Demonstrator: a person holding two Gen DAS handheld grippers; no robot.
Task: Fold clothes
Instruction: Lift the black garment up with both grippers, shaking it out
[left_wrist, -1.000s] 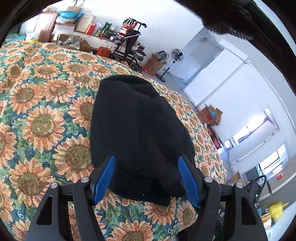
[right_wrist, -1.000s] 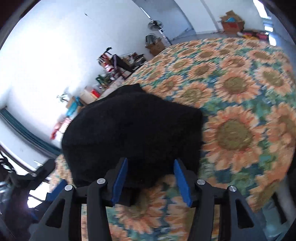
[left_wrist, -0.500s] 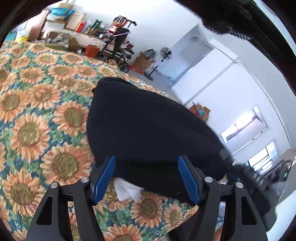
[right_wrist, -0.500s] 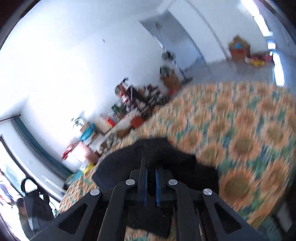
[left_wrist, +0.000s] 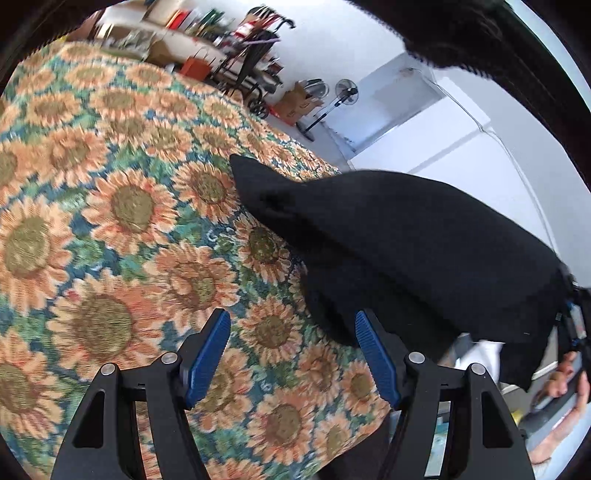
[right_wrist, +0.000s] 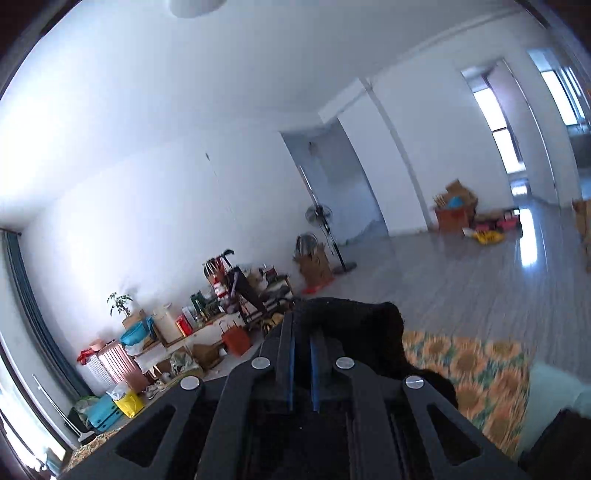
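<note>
Our right claw (right_wrist: 301, 345) has its blue pads nearly together, pinching an edge of the black garment (left_wrist: 424, 251); the jaws have just closed on it, and in the right wrist view the cloth bunches up dark between and just past the fingertips. From the left wrist view we see the garment lifted at its right end, where the right claw holds it off the edge of the picture beside a hand (left_wrist: 570, 380), and it slopes down leftward to a pointed end that lies on the sunflower cover (left_wrist: 122, 206). Our left claw (left_wrist: 293, 358) stands wide with nothing between its blue pads (left_wrist: 207, 354); it hovers above the cover, and the lower edge of the garment hangs just ahead of its right finger without touching the pad, as far as we can tell. The cover, orange flowers on green and blue, spreads over the table under both claws and is blurred in places. Beyond the table's far edge we see a white wall with a standing fan (right_wrist: 323, 221), a cardboard box (right_wrist: 314, 264) beside it, a black folding cart (left_wrist: 255, 48), and a low shelf crowded with bags and containers, an orange paper bag (right_wrist: 236, 339) among them. A grey floor runs to bright windows on the right.
</note>
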